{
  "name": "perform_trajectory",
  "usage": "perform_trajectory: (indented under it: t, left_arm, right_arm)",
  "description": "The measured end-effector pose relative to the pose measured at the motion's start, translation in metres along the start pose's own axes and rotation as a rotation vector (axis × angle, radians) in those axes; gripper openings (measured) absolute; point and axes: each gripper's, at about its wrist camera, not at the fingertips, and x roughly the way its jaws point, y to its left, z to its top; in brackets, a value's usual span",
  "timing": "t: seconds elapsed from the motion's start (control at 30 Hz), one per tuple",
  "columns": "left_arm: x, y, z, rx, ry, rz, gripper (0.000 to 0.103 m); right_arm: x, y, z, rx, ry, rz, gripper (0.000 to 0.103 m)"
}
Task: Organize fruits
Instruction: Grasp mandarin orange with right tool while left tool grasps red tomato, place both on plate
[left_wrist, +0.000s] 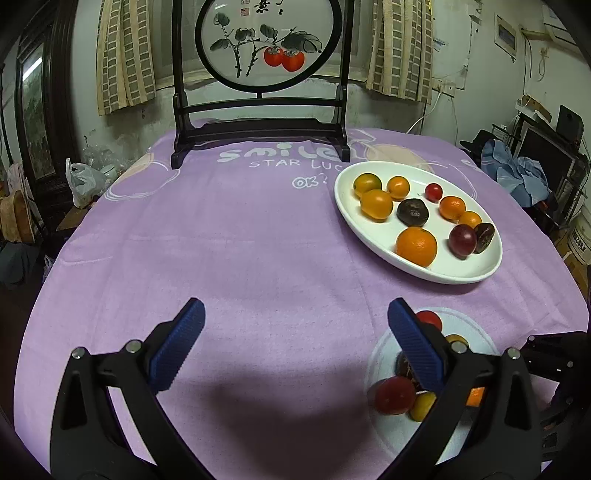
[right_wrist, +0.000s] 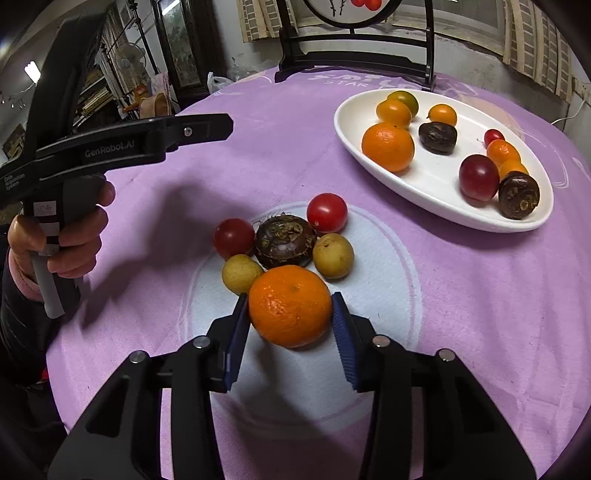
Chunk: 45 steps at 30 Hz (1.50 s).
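Observation:
An orange lies at the near edge of a fruit pile on the purple cloth. My right gripper has a blue pad on each side of it, touching or nearly touching. Behind the orange sit a brown water chestnut, two red tomatoes, and two yellow-green fruits. A white oval plate at the back right holds several oranges, chestnuts and tomatoes. My left gripper is open and empty above the cloth, left of the pile; the plate lies ahead right.
A dark wooden stand with a round painted screen stands at the table's far edge. The left gripper's body and the hand holding it show at the left of the right wrist view. Room clutter surrounds the round table.

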Motion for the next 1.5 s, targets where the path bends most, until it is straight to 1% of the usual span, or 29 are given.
perform_trajectory:
  t: [0.03,0.07,0.13,0.2,0.23,0.27,0.3,0.33,0.37,0.43,0.5,0.6,0.67,0.77,0.83,1.0,1.07,1.1,1.13,1.2,1.3,1.4,1.5]
  left_arm:
    - [0.000,0.001,0.000,0.004,0.007,-0.008,0.101]
    - [0.000,0.002,0.000,0.011,0.023,-0.033,0.101]
    - [0.000,0.003,-0.003,0.029,0.068,-0.136,0.101]
    - [-0.002,0.001,-0.008,0.066,0.096,-0.236,0.099]
    - [-0.004,-0.001,-0.010,0.092,0.096,-0.257,0.097]
    - [-0.008,-0.006,-0.015,0.150,0.091,-0.282,0.090]
    - [-0.010,-0.009,-0.017,0.186,0.089,-0.293,0.083]
    - [-0.014,-0.015,-0.023,0.248,0.087,-0.314,0.079]
    - [-0.016,-0.017,-0.027,0.286,0.083,-0.322,0.071]
    - [-0.017,-0.021,-0.035,0.351,0.088,-0.335,0.063]
    - [-0.015,-0.023,-0.041,0.383,0.105,-0.347,0.053]
    - [-0.006,-0.028,-0.048,0.425,0.143,-0.353,0.045]
    - [-0.004,-0.032,-0.052,0.448,0.151,-0.353,0.043]
    - [-0.002,-0.037,-0.057,0.476,0.153,-0.360,0.043]
    - [0.000,-0.042,-0.060,0.492,0.151,-0.350,0.043]
    - [0.007,-0.045,-0.059,0.501,0.143,-0.338,0.043]
    - [0.012,-0.047,-0.058,0.503,0.151,-0.329,0.043]
    - [0.016,-0.048,-0.058,0.504,0.160,-0.329,0.043]
    - [0.018,-0.049,-0.058,0.506,0.166,-0.337,0.039]
    - [0.016,-0.051,-0.059,0.521,0.161,-0.348,0.031]
    - [0.013,-0.053,-0.061,0.540,0.154,-0.332,0.031]
    - [0.008,-0.051,-0.060,0.538,0.152,-0.330,0.031]
    - [-0.004,-0.046,-0.053,0.502,0.111,-0.338,0.031]
  right_arm:
    - [-0.003,-0.002,0.000,0.012,-0.010,0.013,0.044]
    - [-0.007,-0.005,0.000,0.033,-0.024,0.029,0.044]
    - [-0.014,-0.015,0.002,0.087,-0.051,0.060,0.044]
    - [-0.017,-0.021,0.004,0.114,-0.061,0.048,0.044]
    - [-0.017,-0.022,0.003,0.122,-0.060,0.040,0.044]
    - [-0.016,-0.024,0.003,0.131,-0.058,0.036,0.044]
    - [-0.015,-0.026,0.003,0.138,-0.053,0.036,0.044]
    - [-0.016,-0.026,0.003,0.140,-0.053,0.038,0.044]
    - [-0.016,-0.025,0.003,0.139,-0.054,0.037,0.044]
    - [-0.017,-0.023,0.003,0.133,-0.054,0.038,0.044]
    - [-0.016,-0.022,0.003,0.132,-0.051,0.039,0.044]
    - [-0.016,-0.021,0.003,0.132,-0.049,0.032,0.044]
    - [-0.016,-0.022,0.004,0.133,-0.048,0.033,0.044]
    - [-0.016,-0.020,0.003,0.131,-0.049,0.030,0.044]
    - [-0.016,-0.020,0.003,0.129,-0.050,0.026,0.044]
    - [-0.016,-0.020,0.003,0.128,-0.052,0.022,0.044]
    - [-0.015,-0.020,0.003,0.128,-0.053,0.020,0.044]
    - [-0.015,-0.020,0.003,0.128,-0.053,0.018,0.044]
    - [-0.016,-0.020,0.003,0.129,-0.055,0.016,0.044]
    - [-0.017,-0.020,0.003,0.127,-0.061,0.011,0.044]
    - [-0.019,-0.019,0.004,0.122,-0.067,0.011,0.044]
    - [-0.020,-0.017,0.005,0.112,-0.071,0.019,0.044]
    - [-0.022,-0.012,0.005,0.090,-0.081,0.053,0.044]
